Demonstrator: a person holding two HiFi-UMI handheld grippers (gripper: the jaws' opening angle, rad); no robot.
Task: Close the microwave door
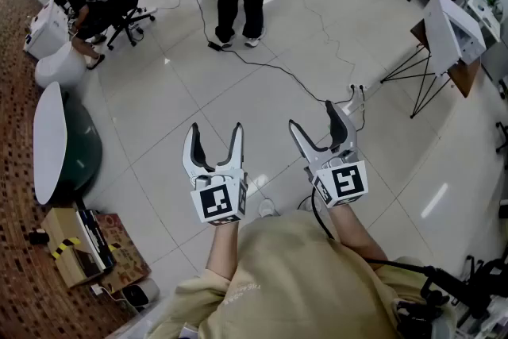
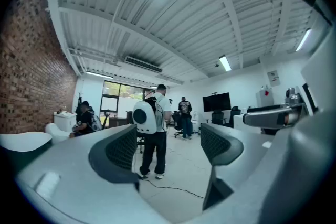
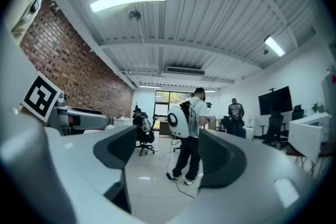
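Left gripper [image 1: 216,137] and right gripper [image 1: 319,131] — both wide, empty, held over bare floor [image 1: 238,107]. No microwave visible — door-closing seemingly not begun.

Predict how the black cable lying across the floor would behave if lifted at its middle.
The cable probably sags limp: it lies in loose curves. It looks thin, so likely light. Its ends may drag along the glossy floor.

Beige shirt [image 1: 309,282]; white L tongs [image 1: 215,127], R tongs [image 1: 311,113].
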